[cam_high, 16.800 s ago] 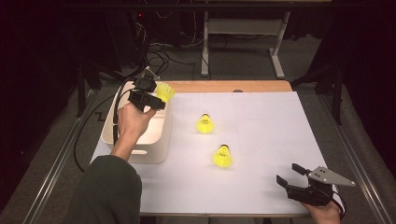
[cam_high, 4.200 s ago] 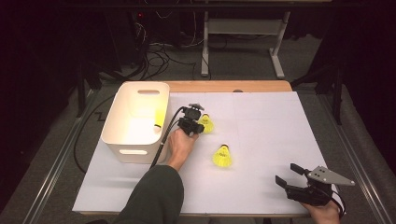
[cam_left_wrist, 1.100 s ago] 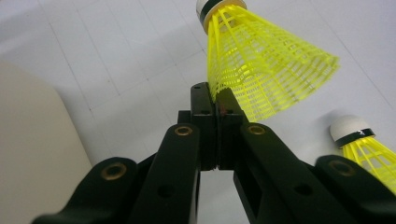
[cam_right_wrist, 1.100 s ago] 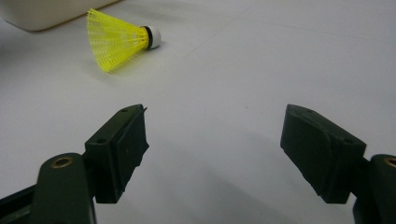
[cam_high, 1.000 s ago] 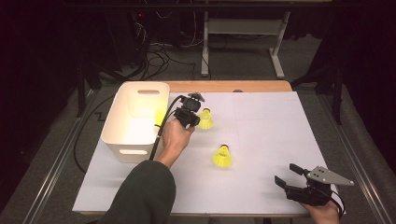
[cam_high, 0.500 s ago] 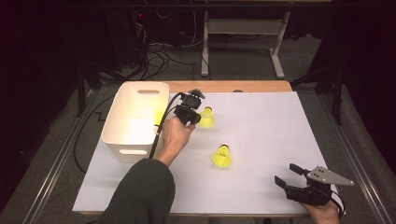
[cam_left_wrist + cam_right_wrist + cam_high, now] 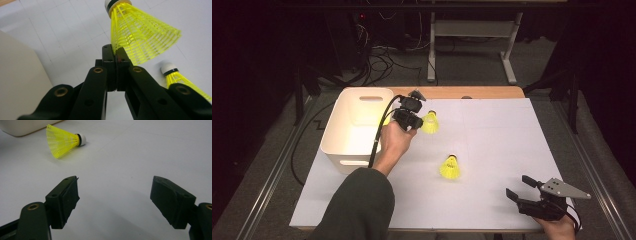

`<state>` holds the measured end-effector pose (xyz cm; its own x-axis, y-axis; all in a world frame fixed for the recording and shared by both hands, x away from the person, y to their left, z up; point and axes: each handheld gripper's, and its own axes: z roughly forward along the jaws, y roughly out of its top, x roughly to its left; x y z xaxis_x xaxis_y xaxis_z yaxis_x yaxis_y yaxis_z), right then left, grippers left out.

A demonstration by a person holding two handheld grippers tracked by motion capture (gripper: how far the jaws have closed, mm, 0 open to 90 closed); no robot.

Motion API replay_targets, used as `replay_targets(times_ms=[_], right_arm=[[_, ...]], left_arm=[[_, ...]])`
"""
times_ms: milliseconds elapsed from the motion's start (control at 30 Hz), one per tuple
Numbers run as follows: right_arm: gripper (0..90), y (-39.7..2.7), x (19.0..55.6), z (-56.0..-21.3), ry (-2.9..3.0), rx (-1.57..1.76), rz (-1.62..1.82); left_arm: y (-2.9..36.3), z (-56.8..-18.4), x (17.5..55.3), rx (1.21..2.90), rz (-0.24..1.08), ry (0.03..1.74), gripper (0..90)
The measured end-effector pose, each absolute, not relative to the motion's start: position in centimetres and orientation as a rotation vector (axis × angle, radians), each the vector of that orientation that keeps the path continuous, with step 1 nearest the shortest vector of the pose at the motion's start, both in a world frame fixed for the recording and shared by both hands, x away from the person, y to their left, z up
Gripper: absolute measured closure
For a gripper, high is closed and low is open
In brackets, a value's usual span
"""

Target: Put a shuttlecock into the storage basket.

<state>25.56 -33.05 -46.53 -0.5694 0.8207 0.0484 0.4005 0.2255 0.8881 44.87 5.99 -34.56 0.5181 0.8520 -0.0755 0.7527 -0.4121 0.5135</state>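
My left gripper (image 7: 418, 121) (image 7: 115, 51) is shut on the rim of a yellow shuttlecock's (image 7: 430, 122) (image 7: 140, 37) skirt. Its white cork points away from the jaws, and it hangs just right of the white bin (image 7: 337, 125) (image 7: 17, 75). A second yellow shuttlecock (image 7: 450, 167) (image 7: 180, 80) (image 7: 63, 141) lies on the white table sheet, mid-table. My right gripper (image 7: 519, 186) (image 7: 113, 195) rests near the front right corner, open, with nothing between its jaws.
The bin stands at the left of the sheet with yellow showing inside it. A wooden table edge (image 7: 462, 92) runs along the back. Black cable (image 7: 379, 130) trails from the left gripper over the bin's right wall. Metal rails flank the table.
The left gripper has shifted slightly left toward the bin, carrying the shuttlecock with it. The right gripper has not moved.
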Motion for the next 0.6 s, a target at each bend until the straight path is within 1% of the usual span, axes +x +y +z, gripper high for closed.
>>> replay_targets(times_ms=[600], right_arm=[[23.0,-33.0,25.6,-46.6,2.074,1.122,1.298]], left_arm=[[7.7,-33.6,45.0,2.261,0.278,1.316,89.5]])
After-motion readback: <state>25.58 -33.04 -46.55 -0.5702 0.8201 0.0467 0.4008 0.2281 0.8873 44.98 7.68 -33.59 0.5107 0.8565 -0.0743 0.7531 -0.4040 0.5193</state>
